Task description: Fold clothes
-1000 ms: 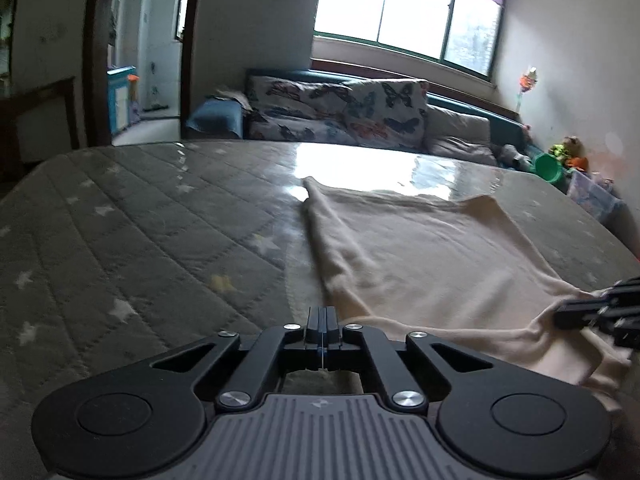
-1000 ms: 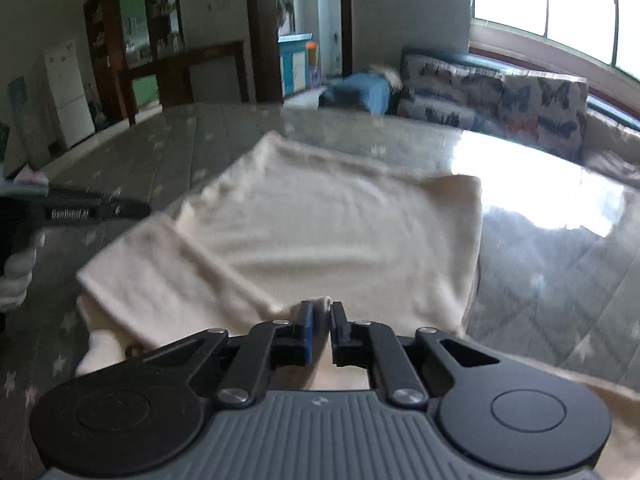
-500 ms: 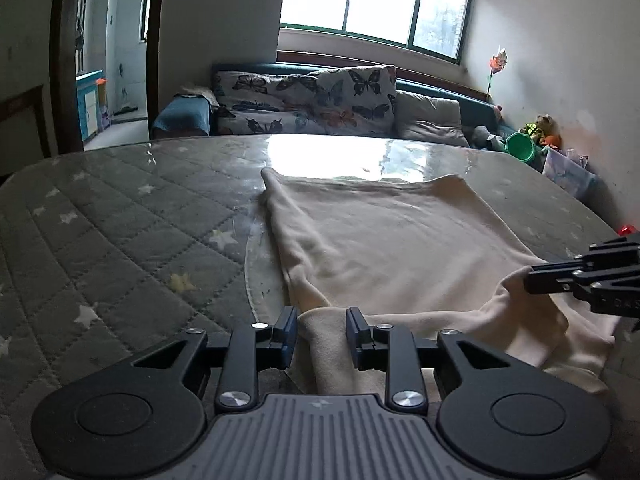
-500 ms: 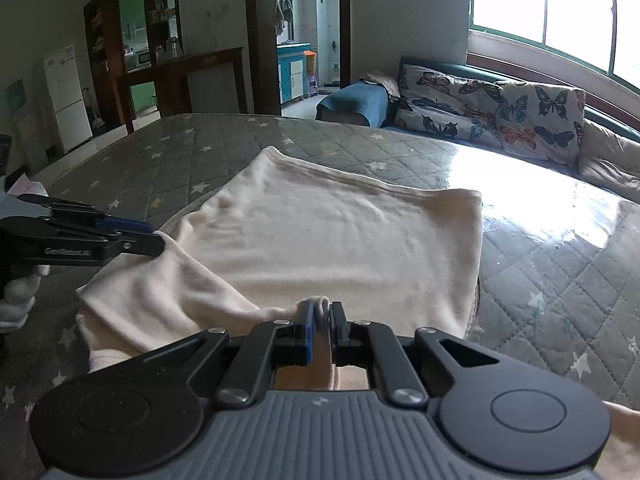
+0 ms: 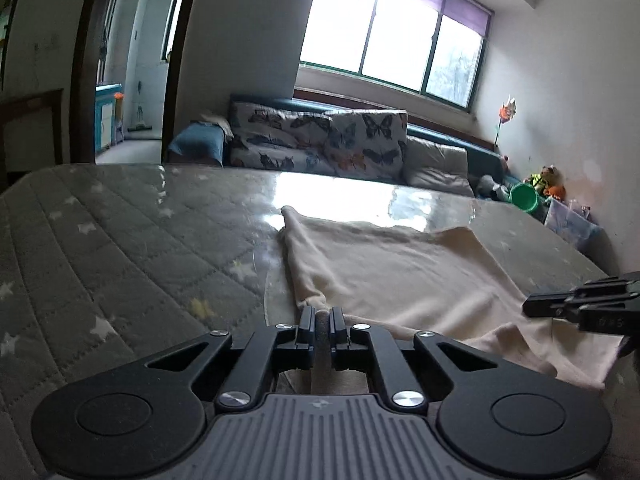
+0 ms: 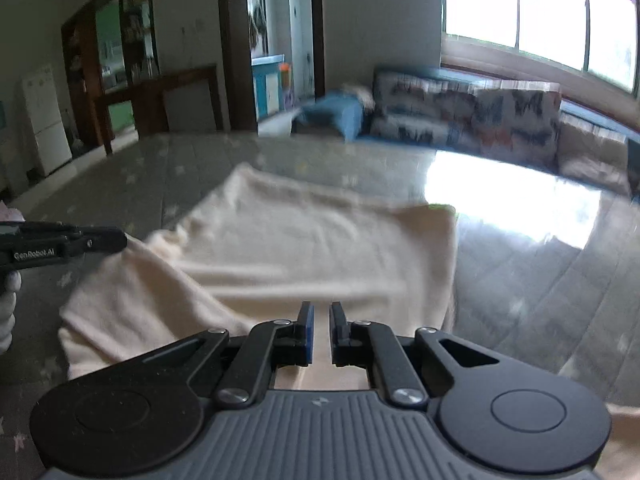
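1. Your left gripper (image 5: 322, 320) is pinched on the near edge of the cream garment (image 5: 400, 264), which lies on the quilted table (image 5: 120, 240).
2. Your right gripper (image 6: 321, 318) stands slightly apart; close it on cloth before lifting.
3. Raise both evenly.

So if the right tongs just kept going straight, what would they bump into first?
Probably the cream cloth spread on the quilted table. The right tongs sit low and point across it, though blur makes depth unclear.
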Demonstrator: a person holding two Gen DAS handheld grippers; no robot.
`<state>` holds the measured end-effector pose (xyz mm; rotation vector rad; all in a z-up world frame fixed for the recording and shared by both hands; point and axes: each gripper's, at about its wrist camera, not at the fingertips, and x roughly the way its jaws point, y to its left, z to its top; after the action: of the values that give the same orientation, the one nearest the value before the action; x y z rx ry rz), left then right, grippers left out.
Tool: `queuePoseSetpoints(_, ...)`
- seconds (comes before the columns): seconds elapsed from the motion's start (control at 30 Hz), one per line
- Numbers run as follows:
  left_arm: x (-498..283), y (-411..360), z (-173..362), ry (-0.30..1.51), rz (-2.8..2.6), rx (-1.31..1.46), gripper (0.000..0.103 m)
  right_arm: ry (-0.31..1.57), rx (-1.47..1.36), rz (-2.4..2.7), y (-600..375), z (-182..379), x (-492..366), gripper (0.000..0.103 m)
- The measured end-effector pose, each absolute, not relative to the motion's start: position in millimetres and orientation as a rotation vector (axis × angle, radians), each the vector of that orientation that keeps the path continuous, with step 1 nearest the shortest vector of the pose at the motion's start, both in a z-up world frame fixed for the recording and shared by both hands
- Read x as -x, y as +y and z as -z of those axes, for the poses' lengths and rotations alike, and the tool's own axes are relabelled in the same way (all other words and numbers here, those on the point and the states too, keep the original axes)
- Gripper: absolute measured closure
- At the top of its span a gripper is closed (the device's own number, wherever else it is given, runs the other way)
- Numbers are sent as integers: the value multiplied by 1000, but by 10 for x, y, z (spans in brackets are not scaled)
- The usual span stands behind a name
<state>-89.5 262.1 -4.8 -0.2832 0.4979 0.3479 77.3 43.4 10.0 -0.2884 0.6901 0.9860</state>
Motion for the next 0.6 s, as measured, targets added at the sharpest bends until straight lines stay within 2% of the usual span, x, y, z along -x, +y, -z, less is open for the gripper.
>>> queuePoseSetpoints(0.07, 884, 2617, 66, 509, -355, 279, 95, 693, 279, -983, 439, -91, -787, 83)
queuePoseSetpoints(0.13, 870, 2639, 78, 517, -366, 293, 95, 688, 312, -990, 494, -61, -742, 68)
queuePoseSetpoints(0.3, 833, 2657, 105, 558, -397, 302, 94, 683, 416, -950, 657, 71, -726, 66)
queuePoseSetpoints(0.6, 966, 2560, -52, 542, -414, 255, 91, 627, 432, -1009, 455, -119, -437, 66)
